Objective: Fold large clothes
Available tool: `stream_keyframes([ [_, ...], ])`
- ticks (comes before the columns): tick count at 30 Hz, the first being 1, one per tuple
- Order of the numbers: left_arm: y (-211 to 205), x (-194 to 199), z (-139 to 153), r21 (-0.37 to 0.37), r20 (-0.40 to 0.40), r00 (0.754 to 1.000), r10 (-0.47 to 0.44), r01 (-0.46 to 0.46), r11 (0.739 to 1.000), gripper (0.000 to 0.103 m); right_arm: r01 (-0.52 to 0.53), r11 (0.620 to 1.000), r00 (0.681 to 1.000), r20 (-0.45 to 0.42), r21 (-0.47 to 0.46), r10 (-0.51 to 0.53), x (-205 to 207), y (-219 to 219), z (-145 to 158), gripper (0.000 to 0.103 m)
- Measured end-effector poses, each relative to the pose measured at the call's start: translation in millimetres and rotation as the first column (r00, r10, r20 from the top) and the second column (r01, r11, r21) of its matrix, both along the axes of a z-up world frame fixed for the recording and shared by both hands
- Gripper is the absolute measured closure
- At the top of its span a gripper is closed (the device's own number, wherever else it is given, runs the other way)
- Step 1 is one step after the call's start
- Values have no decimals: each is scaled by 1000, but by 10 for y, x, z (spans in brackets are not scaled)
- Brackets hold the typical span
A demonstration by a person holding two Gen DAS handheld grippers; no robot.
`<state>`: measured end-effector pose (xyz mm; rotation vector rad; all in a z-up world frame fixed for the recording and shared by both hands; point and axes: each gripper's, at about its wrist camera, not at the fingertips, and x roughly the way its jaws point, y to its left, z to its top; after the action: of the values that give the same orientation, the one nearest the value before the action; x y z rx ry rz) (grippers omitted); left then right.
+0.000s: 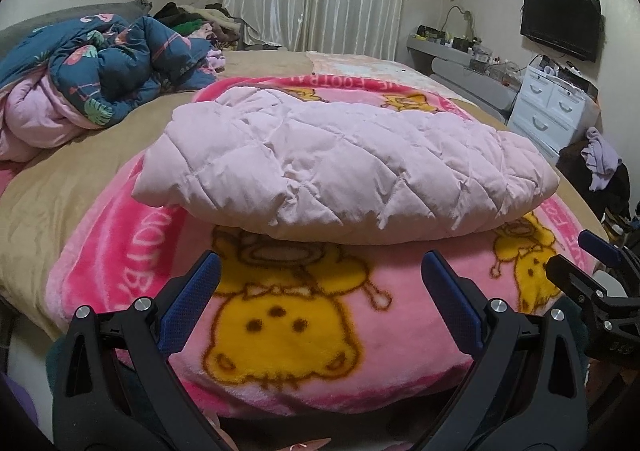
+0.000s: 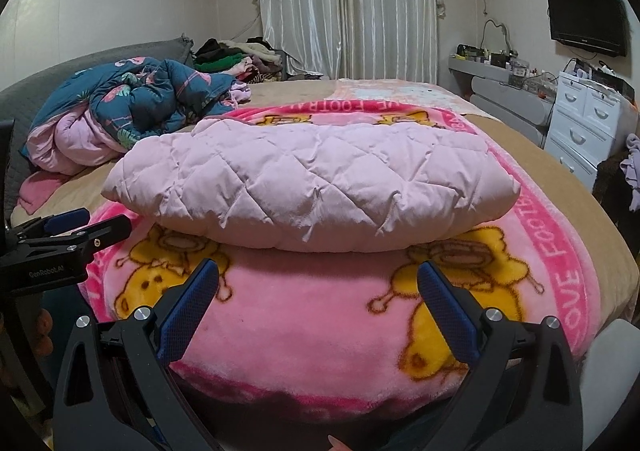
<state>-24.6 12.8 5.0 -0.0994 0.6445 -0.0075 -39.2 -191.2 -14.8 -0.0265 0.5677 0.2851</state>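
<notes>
Left wrist view shows the left gripper (image 1: 320, 283) with jaws spread wide, empty, above the pink cartoon blanket (image 1: 288, 335) at the bed's near edge. Just beyond lies the folded pink quilted jacket (image 1: 340, 163), resting on the blanket mid-bed. Beside it, the right gripper (image 2: 318, 291) likewise gapes empty. A crumpled blue duvet (image 2: 152, 99) sits toward the far left corner.

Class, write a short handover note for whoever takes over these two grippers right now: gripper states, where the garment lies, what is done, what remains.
Left gripper: open, empty, short of the garment.
Right gripper: open, empty, likewise.
Pink quilted jacket: lies folded into a compact bundle on the pink cartoon blanket, touched by neither gripper.
Done: folding looks complete.
Left: probably check the edges or set it aside.
</notes>
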Motion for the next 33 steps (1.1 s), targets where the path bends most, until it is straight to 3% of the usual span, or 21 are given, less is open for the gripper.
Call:
stream_keyframes([
  [33, 30, -16, 9, -14, 10, 1000, -3, 3, 1000, 9, -2, 1000, 1000, -3, -6, 2, -3, 17, 16, 4],
])
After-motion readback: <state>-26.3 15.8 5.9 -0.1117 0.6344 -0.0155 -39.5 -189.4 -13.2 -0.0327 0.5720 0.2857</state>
